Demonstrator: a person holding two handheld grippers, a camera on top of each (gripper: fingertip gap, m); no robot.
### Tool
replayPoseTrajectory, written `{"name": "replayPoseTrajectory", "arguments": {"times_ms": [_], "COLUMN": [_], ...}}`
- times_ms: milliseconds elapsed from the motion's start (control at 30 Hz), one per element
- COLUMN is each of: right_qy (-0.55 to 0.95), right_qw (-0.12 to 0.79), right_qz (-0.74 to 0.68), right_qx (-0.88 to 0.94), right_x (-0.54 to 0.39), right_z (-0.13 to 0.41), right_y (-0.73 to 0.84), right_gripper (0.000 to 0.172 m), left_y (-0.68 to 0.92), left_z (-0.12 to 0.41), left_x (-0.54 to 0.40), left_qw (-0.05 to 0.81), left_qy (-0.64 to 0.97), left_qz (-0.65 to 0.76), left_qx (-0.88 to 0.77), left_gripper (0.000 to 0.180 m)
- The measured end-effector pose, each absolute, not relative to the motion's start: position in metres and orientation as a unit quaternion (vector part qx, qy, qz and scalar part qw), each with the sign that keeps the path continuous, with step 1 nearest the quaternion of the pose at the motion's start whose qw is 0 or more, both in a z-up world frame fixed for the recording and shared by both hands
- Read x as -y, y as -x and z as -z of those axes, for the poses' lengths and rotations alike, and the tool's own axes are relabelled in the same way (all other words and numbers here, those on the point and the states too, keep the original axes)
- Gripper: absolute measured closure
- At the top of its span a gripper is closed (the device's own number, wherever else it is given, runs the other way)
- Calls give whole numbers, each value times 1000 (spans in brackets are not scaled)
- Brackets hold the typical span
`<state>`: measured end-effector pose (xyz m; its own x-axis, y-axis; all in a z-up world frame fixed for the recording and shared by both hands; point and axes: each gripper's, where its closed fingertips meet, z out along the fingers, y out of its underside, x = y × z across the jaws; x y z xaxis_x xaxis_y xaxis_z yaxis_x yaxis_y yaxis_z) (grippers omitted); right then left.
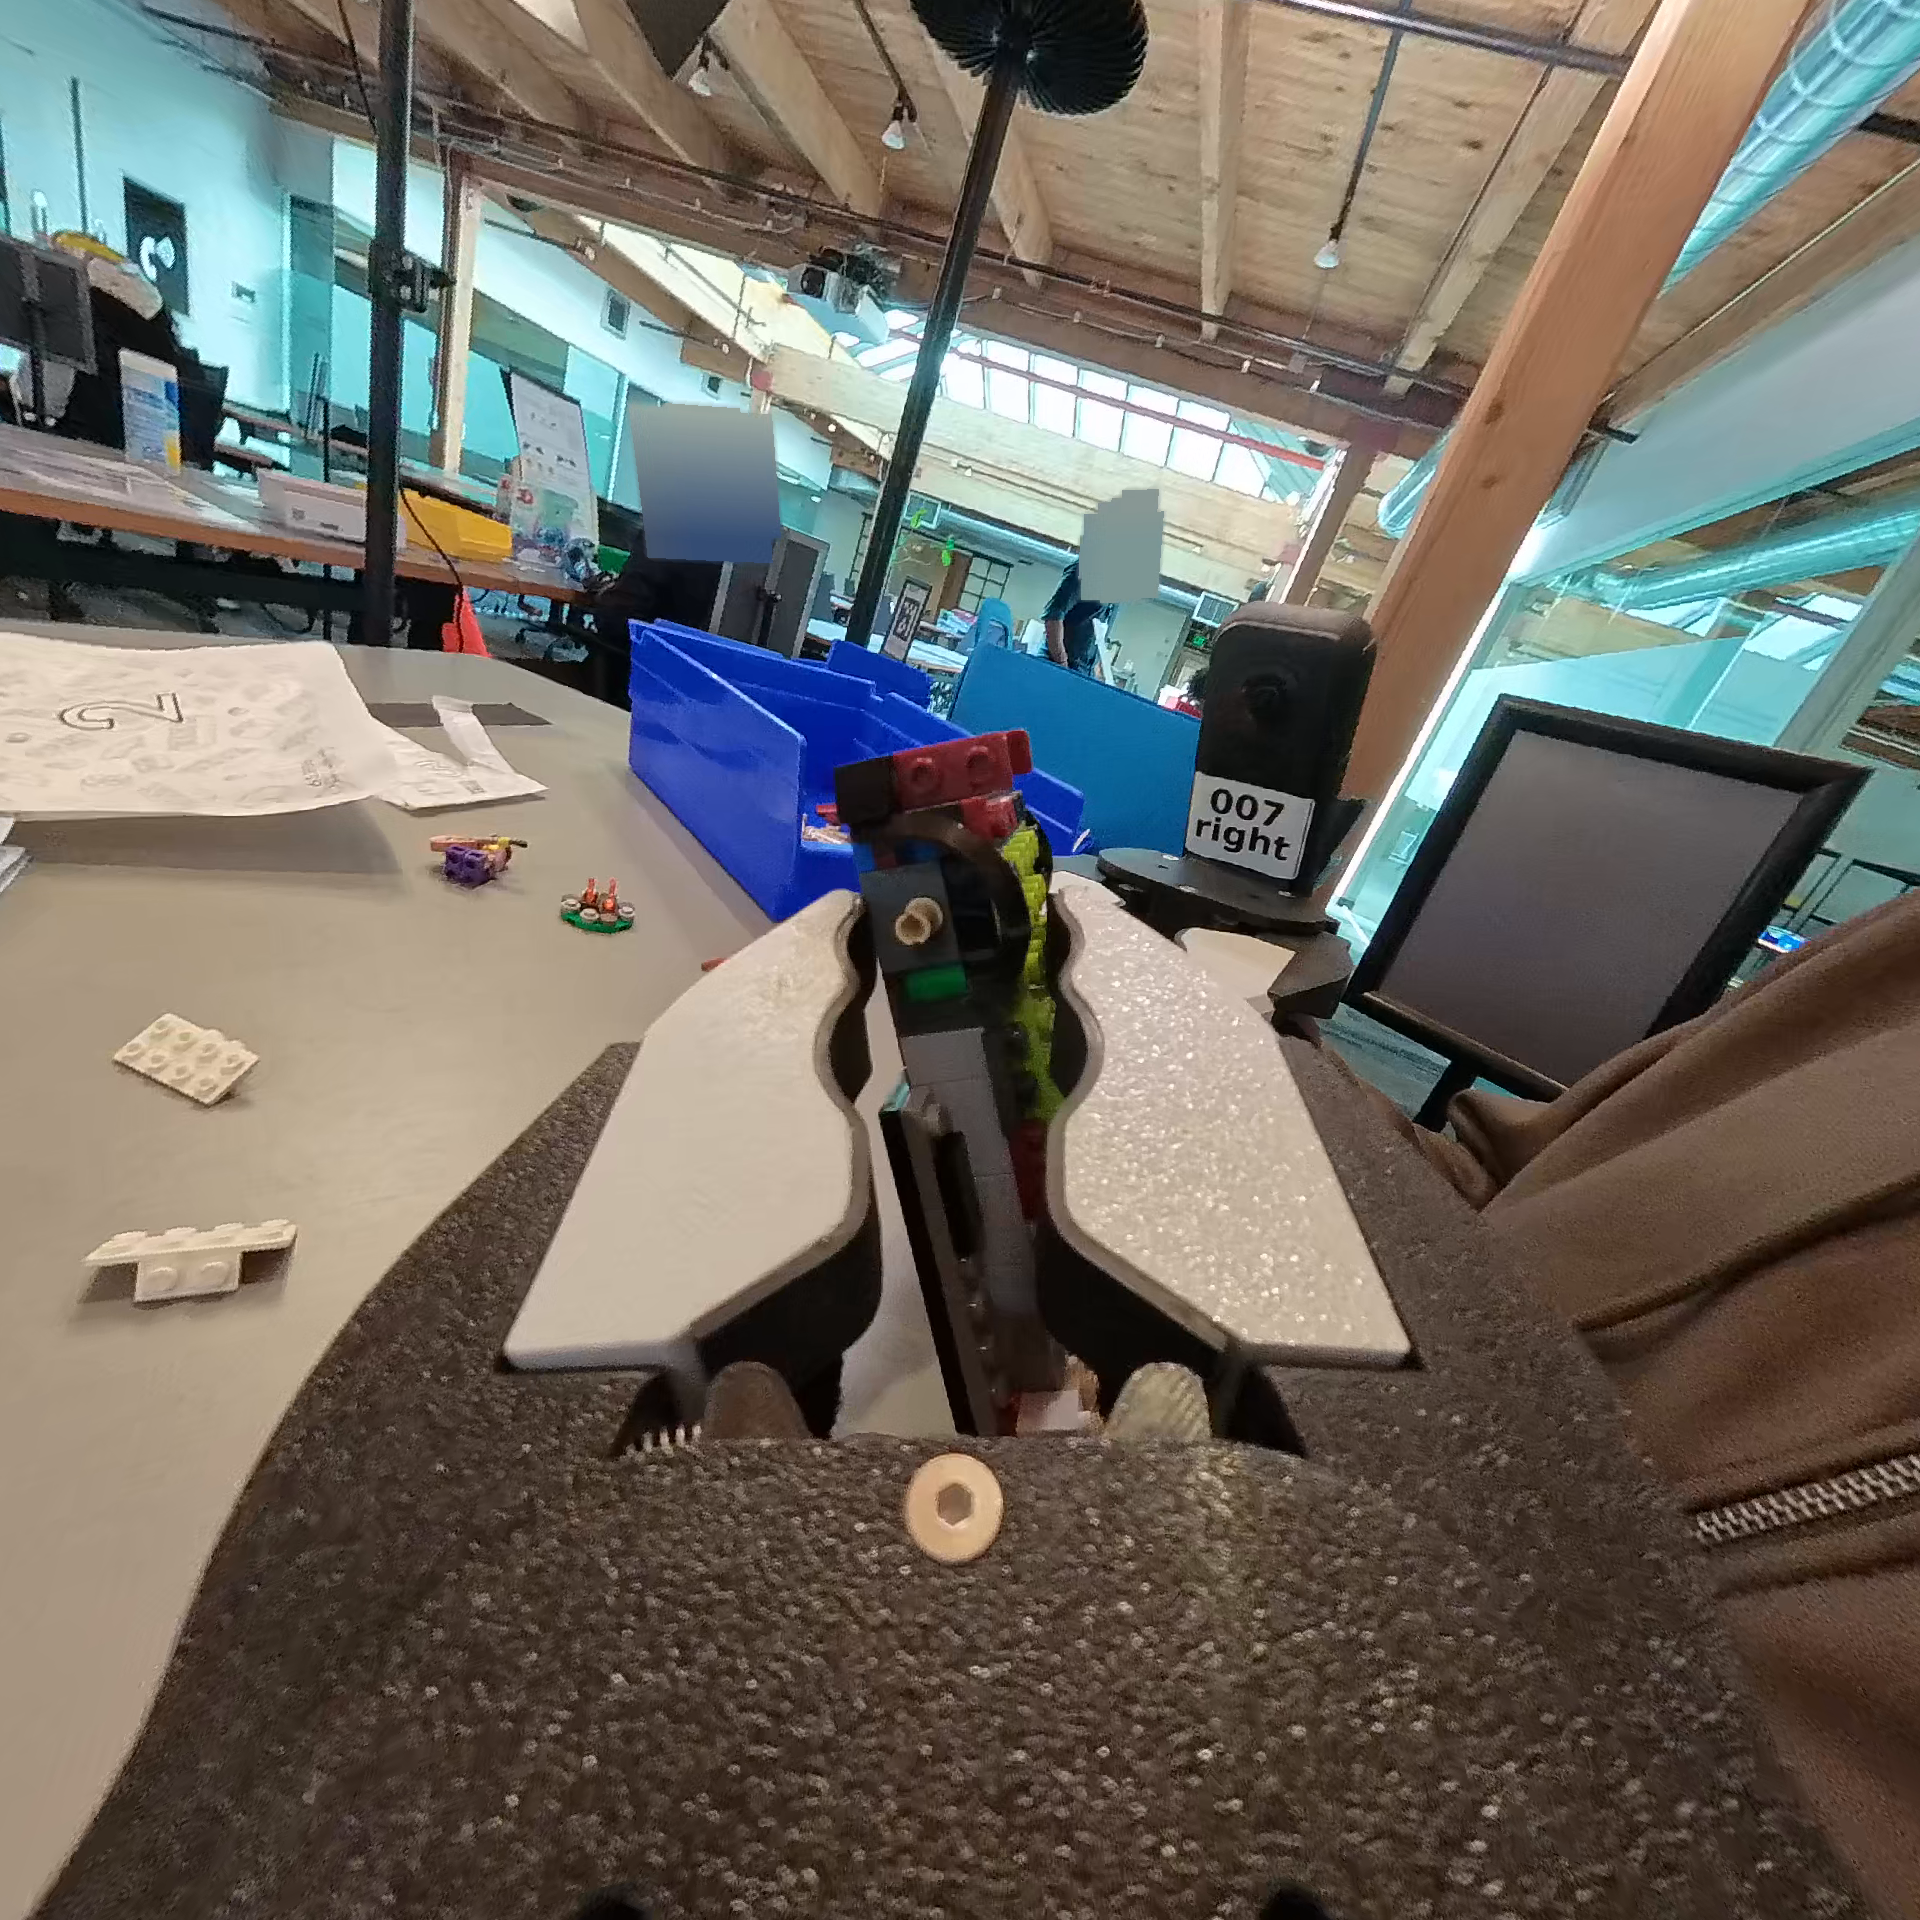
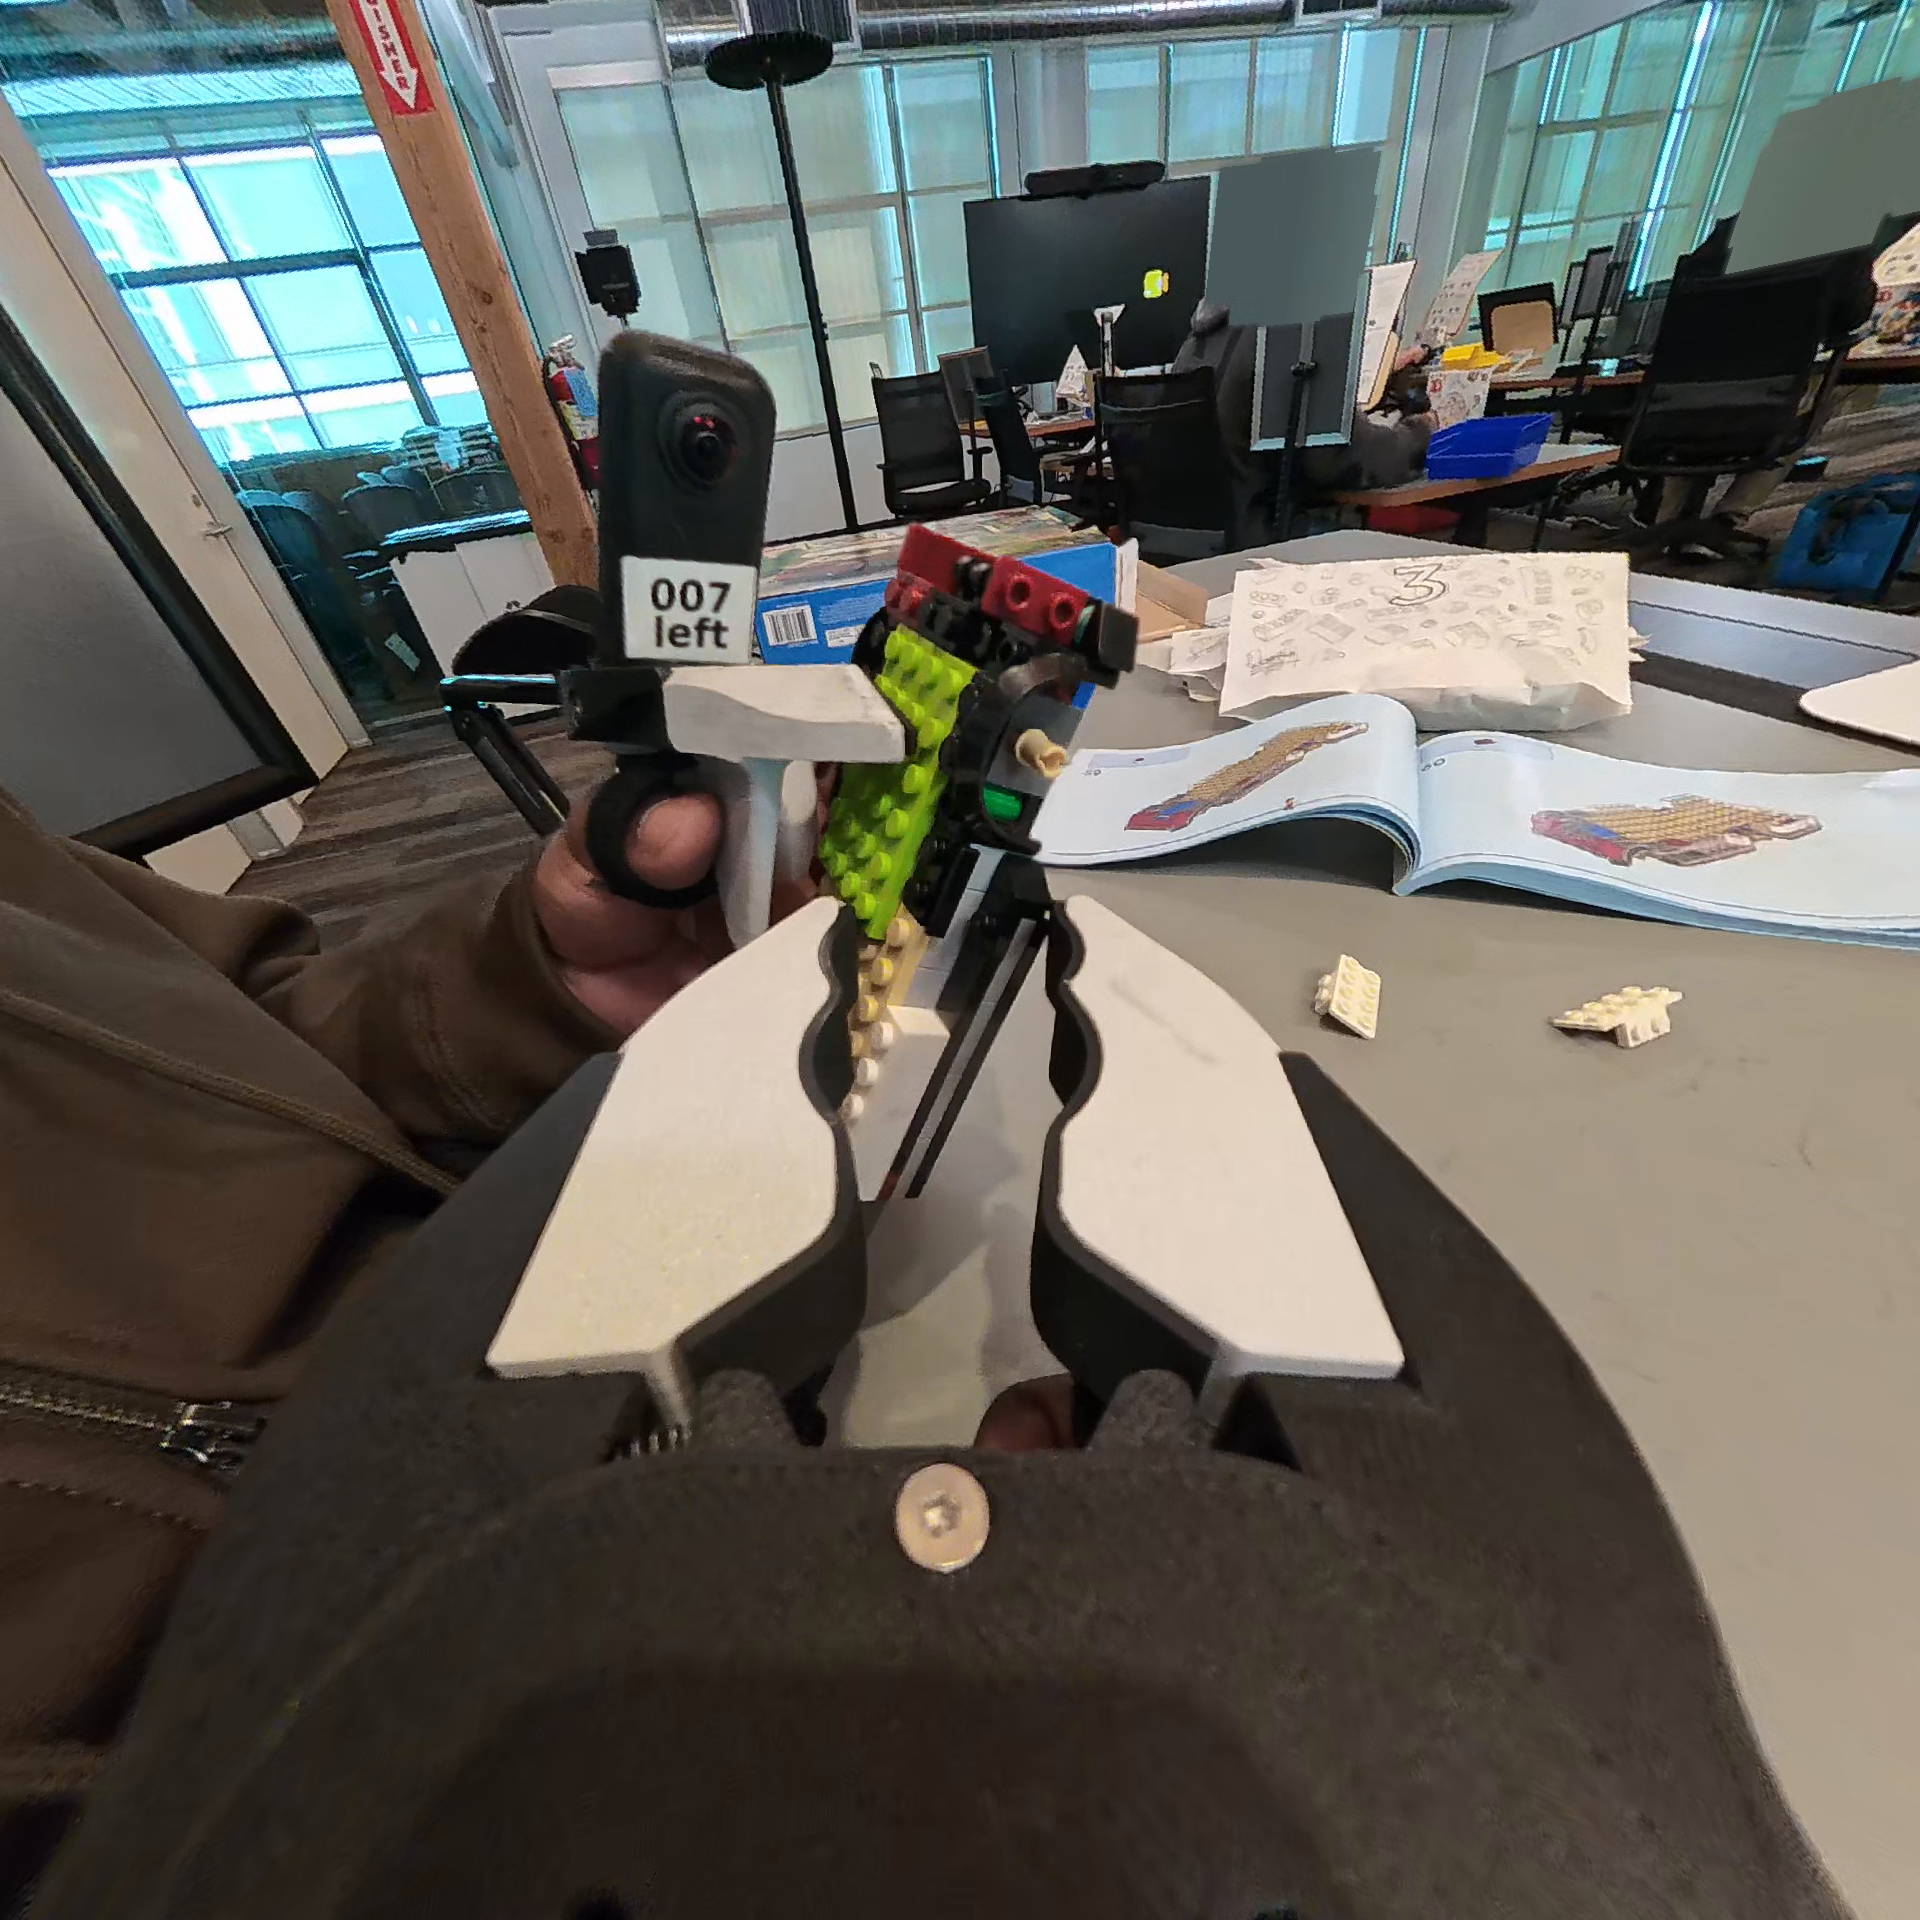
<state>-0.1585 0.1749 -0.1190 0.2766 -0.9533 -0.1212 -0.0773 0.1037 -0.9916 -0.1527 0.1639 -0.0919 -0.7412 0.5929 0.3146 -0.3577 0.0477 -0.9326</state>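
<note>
Lime-green, black and dark-red bricks make up the toy brick model point(image 1: 961, 966) that we see raised above the grey desk point(image 1: 343, 1039), caught between both sets of tongs at once. From the left wrist view, the left tongs point(image 1: 956, 935) sit narrowed around it, the green studded side against the right pad and the black side with its tan peg facing the left one; whether that left pad presses or stands just off we cannot tell. From the right wrist view, the right tongs point(image 2: 940, 935) hold a narrow span around the model's lower end, where a tan studded strip lies against the left pad and a black bar reaches the right pad. The same view shows a white finger point(image 2: 779, 712) of the left tongs laid flat on the green plate, with a person's hand point(image 2: 623, 894) in a brown sleeve behind it.

On the desk to the left of the left wrist view lie two white plates point(image 1: 187, 1055), a small purple piece point(image 1: 473, 857) and a round green piece point(image 1: 597, 909); a blue bin point(image 1: 727, 769) stands farther off, just beyond the model. In the right wrist view an open instruction booklet point(image 2: 1455, 810) lies to the right, with a printed paper bag point(image 2: 1434, 634) beyond it.
</note>
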Motion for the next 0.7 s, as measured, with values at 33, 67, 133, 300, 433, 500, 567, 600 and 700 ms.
{"name": "replayPoseTrajectory", "arguments": {"times_ms": [33, 67, 133, 300, 433, 500, 567, 600, 700], "right_qy": [552, 551, 539, 505, 511, 501, 483, 479, 474], "right_qw": [578, 576, 575, 566, 531, 521, 518, 517, 510], "right_qz": [383, 389, 413, 519, 569, 584, 599, 602, 616], "right_qx": [-463, -461, -456, -395, -365, -370, -375, -374, -367], "right_x": [-176, -176, -174, -180, -194, -194, -190, -190, -190], "right_z": [117, 116, 109, 75, 68, 65, 61, 59, 56], "right_y": [159, 159, 160, 172, 172, 172, 173, 174, 179], "right_gripper": [137, 137, 138, 134, 131, 130, 135, 140, 151], "left_y": [153, 153, 153, 151, 151, 152, 154, 157, 164], "left_z": [90, 88, 84, 75, 74, 73, 72, 73, 72], "left_x": [-165, -167, -169, -176, -176, -177, -179, -180, -183], "left_qw": [345, 337, 301, 148, 98, 84, 60, 47, 11], "left_qy": [97, 101, 106, 138, 148, 154, 165, 174, 198], "left_qz": [-691, -700, -725, -780, -790, -792, -796, -797, -800], "left_qx": [628, 622, 610, 592, 586, 584, 579, 576, 566], "left_gripper": [150, 150, 151, 152, 152, 152, 153, 153, 153]}}
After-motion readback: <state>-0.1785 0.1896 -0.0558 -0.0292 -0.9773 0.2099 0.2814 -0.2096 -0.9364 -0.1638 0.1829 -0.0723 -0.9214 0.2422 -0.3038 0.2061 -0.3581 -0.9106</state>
